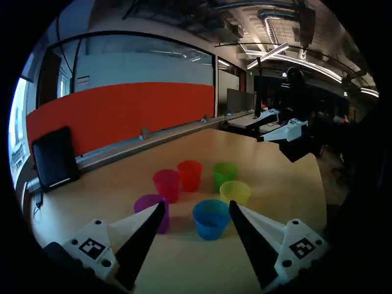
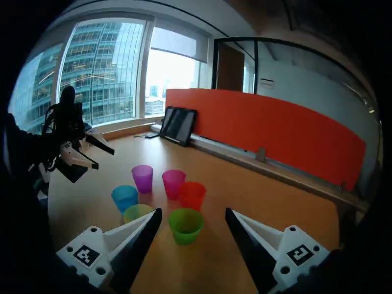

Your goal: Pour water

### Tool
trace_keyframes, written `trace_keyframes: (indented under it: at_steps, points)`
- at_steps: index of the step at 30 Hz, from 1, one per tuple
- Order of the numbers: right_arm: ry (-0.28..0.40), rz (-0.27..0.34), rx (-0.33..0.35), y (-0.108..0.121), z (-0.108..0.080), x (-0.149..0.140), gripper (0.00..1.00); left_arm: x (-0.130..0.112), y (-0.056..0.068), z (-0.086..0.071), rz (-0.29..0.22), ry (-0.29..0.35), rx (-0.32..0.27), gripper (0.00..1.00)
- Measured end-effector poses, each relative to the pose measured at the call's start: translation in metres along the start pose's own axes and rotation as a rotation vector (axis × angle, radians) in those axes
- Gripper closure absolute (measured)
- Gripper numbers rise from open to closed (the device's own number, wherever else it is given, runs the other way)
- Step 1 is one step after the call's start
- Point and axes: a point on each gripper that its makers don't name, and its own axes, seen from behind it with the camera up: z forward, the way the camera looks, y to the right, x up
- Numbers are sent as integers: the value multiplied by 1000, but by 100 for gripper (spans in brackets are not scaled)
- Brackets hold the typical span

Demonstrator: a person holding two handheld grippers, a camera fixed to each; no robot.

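Note:
Six plastic cups stand in a cluster on the wooden table [image 1: 274, 171]. In the left gripper view the blue cup [image 1: 210, 219] is nearest, just past my open left gripper [image 1: 196, 203]. The purple cup [image 1: 152, 208] stands by the left finger and the yellow cup [image 1: 235, 192] by the right one. Pink [image 1: 167, 184], red [image 1: 189, 175] and green [image 1: 225, 175] cups stand behind. In the right gripper view the green cup [image 2: 186, 225] sits between the fingers of my open right gripper [image 2: 192, 210], which holds nothing. The yellow cup [image 2: 137, 211] is partly hidden by its left finger.
A black tablet [image 1: 54, 159] leans against the orange partition [image 1: 122, 110] at the table's back edge. The right gripper [image 1: 279, 130] hovers across the table, with the left gripper [image 2: 85, 152] opposite it. Large windows [image 2: 98, 73] lie beyond. Bare tabletop surrounds the cups.

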Motion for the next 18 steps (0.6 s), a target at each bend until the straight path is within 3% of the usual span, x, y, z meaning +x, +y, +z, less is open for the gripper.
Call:
trace_keyframes:
  at_steps: [18]
  points:
    - [-81, -9, 52, 0, 21, -34, 0, -47, 17, 23, 20, -129, -56, 3]
